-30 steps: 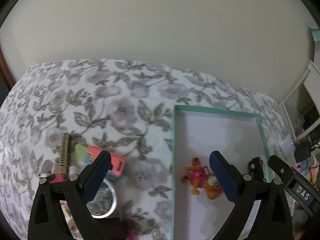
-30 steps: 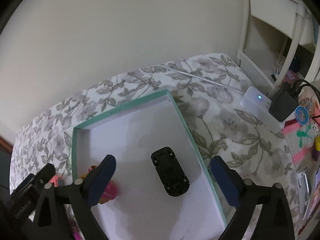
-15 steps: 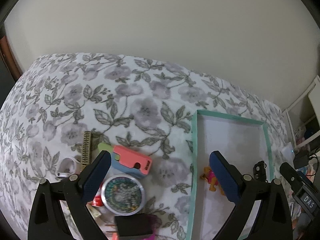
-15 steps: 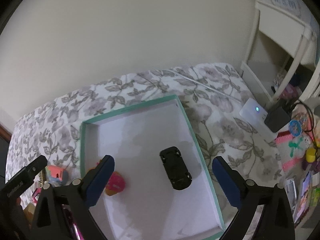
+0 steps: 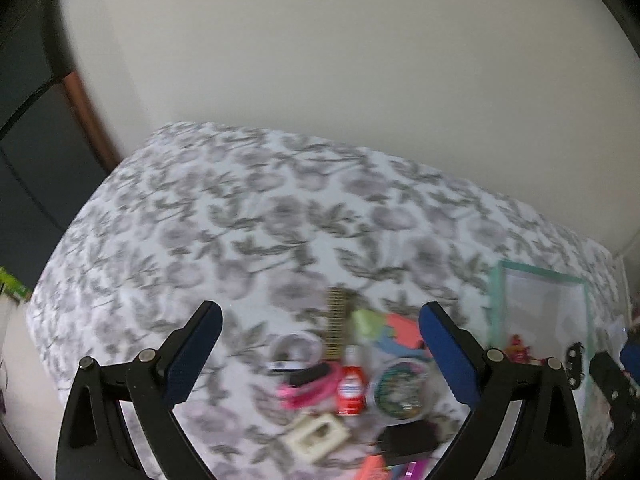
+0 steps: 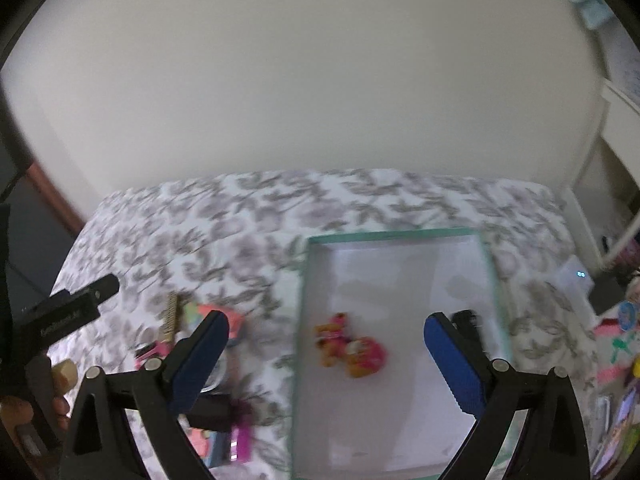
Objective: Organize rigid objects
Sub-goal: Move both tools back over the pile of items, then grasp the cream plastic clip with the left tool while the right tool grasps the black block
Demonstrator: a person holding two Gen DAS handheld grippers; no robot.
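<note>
Rigid objects lie in two groups on the floral bedspread [image 5: 248, 216]: a loose pile and a teal-rimmed tray [image 6: 490, 264]. Left wrist view, pile between the blue finger pads: red bottle [image 5: 351, 384], round tin [image 5: 401, 388] just beside it at 3 o'clock, pink ring-shaped item [image 5: 310, 386] at 9 o'clock of the bottle, cream rectangular frame [image 5: 318, 436] at 6 o'clock, gold comb-like strip [image 5: 337, 322] at 12 o'clock, and a black block [image 5: 408, 440] below the tin; all are blurred. Here the tray [image 5: 496, 304] appears only as a narrow sliver at 3 o'clock. Right wrist view: the tray's white floor is seen in full, holding orange-and-pink toy figures [image 6: 352, 350] near its left wall and a black toy car [image 6: 470, 330] at its right wall, partly behind the right pad; the pile is mostly hidden behind the left finger. Left gripper [image 5: 320, 356] is spread wide, holding nothing, above the pile. Right gripper [image 6: 326, 362] is likewise spread wide and empty, above the tray. Only the right wrist view shows white shelving [image 6: 618, 184] at 3 o'clock.
</note>
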